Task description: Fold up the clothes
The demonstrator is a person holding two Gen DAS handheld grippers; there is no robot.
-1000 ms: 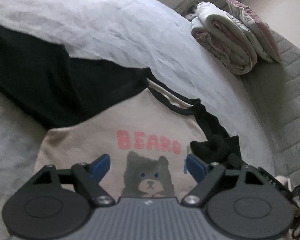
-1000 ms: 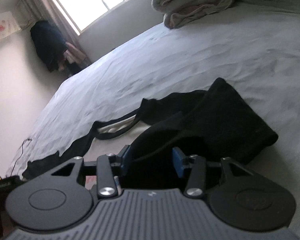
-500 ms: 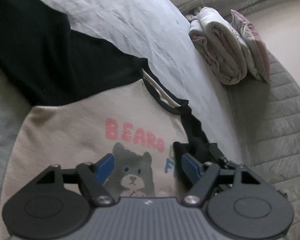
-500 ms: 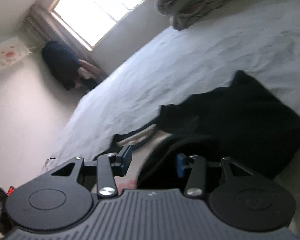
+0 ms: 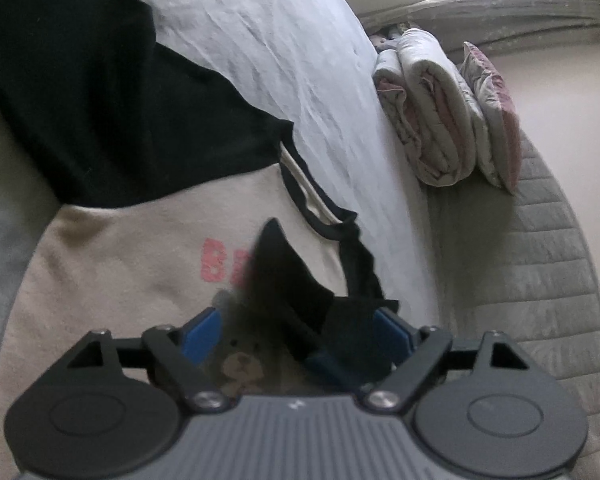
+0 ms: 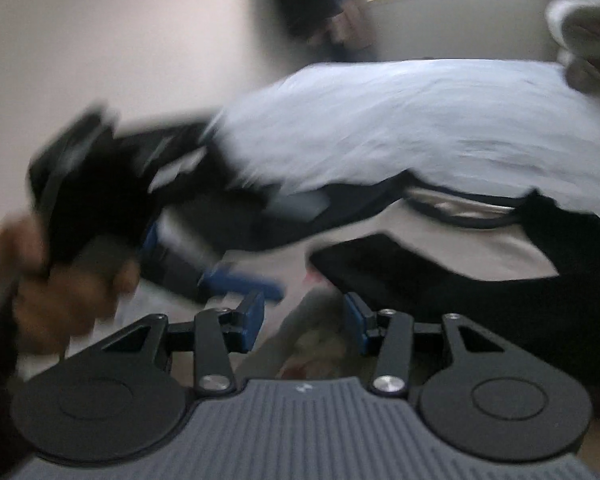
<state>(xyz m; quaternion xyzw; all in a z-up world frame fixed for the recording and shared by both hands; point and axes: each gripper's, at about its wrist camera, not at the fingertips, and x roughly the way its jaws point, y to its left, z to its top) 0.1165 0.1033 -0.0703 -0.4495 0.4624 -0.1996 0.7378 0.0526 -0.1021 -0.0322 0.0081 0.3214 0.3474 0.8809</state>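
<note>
Shirt (image 5: 111,280) is lying flat on the bed (image 5: 283,52), a cream one with black sleeves, pink lettering and a bear print on the chest. One black sleeve (image 5: 83,92) is stretched out to the upper left in the left wrist view. The other black sleeve (image 5: 295,292) is flopped over the chest, covering part of the lettering and the bear.

Left gripper (image 5: 295,336) sits just above the bear print with its jaws wide and opening, and that folded sleeve is between them. Can't see the blue pads pressing on it though.

Right gripper (image 6: 304,316) has its jaws about halfway apart over the cream front, and I can't see them clamping anything. That view is really blurry. A hand (image 6: 55,284) holding the other gripper shows at its left edge.

Folded quilt (image 5: 428,108) is up by the padded headboard (image 5: 540,248).
</note>
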